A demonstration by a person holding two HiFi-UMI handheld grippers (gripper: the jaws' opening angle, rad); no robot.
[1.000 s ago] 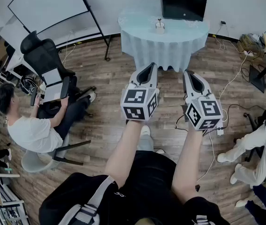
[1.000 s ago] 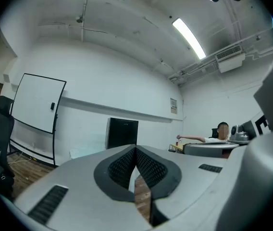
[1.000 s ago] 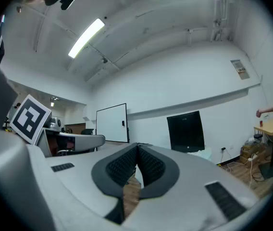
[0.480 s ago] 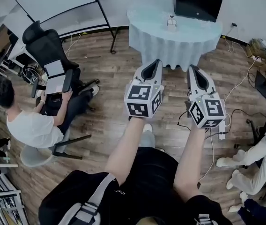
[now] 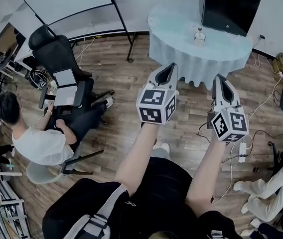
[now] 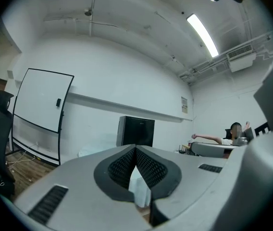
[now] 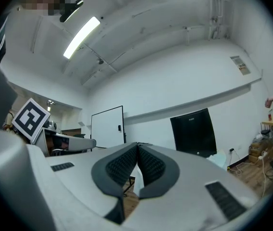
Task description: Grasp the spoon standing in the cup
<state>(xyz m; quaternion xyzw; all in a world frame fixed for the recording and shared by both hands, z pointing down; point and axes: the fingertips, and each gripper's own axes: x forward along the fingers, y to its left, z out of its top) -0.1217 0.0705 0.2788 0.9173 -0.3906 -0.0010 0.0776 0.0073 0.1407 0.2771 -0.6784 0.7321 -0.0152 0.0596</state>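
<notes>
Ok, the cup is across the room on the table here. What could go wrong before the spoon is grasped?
Both the left gripper and right gripper have their jaws together; arriving shut could knock the spoon or tip the small cup on the draped table. The power strip and cables on the floor nearby look like a possible trip hazard.

You wear black clothes with a grey shoulder strap [image 5: 97,217]. Your pale grey left gripper [image 5: 171,66] and right gripper [image 5: 219,78] have dark ribbed pads, each ahead of a black-and-white marker cube [image 5: 156,105].
</notes>
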